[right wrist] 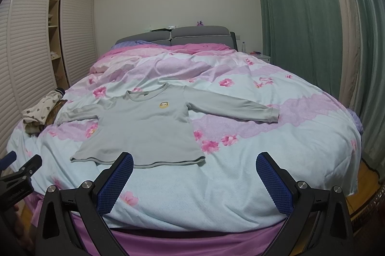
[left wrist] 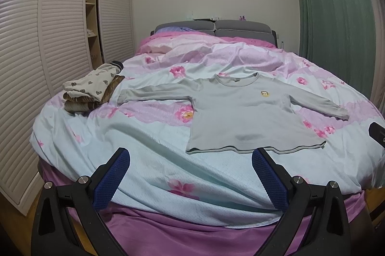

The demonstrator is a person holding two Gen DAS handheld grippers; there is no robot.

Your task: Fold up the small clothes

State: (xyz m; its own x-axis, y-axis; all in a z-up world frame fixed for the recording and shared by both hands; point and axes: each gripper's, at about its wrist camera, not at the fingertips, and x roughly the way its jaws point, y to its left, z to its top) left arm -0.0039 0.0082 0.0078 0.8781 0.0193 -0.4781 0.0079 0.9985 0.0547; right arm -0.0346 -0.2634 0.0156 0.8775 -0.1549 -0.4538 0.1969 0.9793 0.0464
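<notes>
Shirt (left wrist: 240, 111) lies flat on floral duvet (left wrist: 149, 171), sleeves spread.

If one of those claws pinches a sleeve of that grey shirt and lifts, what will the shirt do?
The grey shirt lies flat and thin on the quilt, so it would probably droop limply rather than hold its shape. Its long sleeve would likely trail behind. It looks light, so it may slide over the quilt.

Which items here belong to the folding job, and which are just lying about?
Job: grey long-sleeved shirt spread flat; stack of folded clothes; left gripper, right gripper, both open.
Lying about: bottle, nightstand, curtains.
</notes>
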